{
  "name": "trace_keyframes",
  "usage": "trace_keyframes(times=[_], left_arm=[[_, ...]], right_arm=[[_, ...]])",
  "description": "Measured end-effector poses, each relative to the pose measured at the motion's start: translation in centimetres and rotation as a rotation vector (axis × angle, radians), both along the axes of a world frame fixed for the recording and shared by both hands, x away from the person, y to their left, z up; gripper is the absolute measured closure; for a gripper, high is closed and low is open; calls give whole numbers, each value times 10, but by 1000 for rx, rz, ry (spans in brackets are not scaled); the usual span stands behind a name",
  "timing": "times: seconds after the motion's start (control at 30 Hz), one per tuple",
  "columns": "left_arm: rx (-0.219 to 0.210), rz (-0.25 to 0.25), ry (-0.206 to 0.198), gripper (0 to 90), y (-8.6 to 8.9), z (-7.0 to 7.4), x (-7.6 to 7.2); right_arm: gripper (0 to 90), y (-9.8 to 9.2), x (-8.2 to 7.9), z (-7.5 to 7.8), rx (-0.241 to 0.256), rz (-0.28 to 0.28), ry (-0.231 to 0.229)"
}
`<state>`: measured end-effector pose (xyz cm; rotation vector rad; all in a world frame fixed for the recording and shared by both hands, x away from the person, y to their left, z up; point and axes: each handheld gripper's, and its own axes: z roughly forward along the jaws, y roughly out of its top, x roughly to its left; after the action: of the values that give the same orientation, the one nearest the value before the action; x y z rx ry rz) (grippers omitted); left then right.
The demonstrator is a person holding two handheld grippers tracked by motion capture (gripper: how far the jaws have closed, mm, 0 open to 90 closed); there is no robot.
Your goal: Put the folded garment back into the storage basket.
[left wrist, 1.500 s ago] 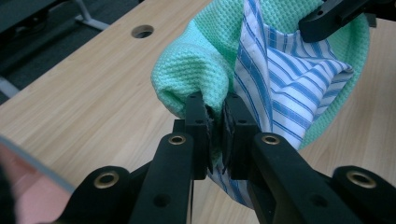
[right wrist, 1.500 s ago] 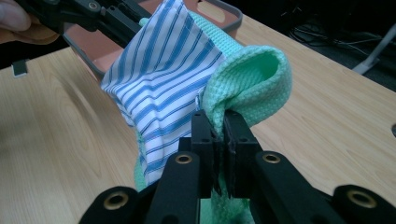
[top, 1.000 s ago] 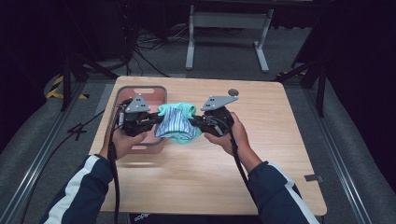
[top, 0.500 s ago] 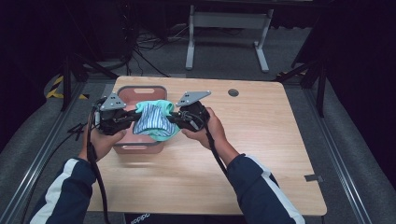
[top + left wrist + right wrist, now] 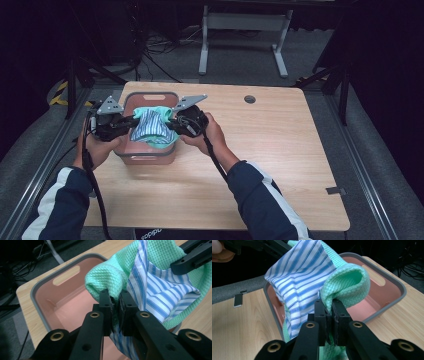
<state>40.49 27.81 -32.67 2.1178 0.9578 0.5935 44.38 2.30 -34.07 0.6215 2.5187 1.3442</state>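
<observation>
table (image 5: 280, 150) wood | grommet hole (image 5: 249, 99) far right | metal stand (image 5: 243, 22) behind

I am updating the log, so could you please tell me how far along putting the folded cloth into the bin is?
Done: the folded green and blue-striped cloth is gathered and carried over the pink bin. In hand: the left tongs and the right tongs each pinch an end of the cloth, holding it above the bin's opening. Left: lowering it onto the bare pink floor and letting go.

- Left gripper (image 5: 131, 121) and right gripper (image 5: 169, 123) hold a green and striped cloth (image 5: 151, 125) between them, left of centre.
- Cloth hangs over the pink bin (image 5: 145, 154).
- Wooden table (image 5: 280, 150) fills mid-frame.
</observation>
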Motion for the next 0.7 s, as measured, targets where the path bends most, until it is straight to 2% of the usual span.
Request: trace_keyframes(times=[0.17, 0.37, 0.7], left_arm=[[3, 16, 6, 825, 7, -2, 2], [36, 30, 6, 825, 10, -9, 5], [53, 77, 18, 824, 16, -24, 9]], right_arm=[[839, 11, 4, -4, -2, 7, 5], [838, 23, 8, -12, -20, 19, 9], [834, 37, 18, -29, -23, 20, 47]])
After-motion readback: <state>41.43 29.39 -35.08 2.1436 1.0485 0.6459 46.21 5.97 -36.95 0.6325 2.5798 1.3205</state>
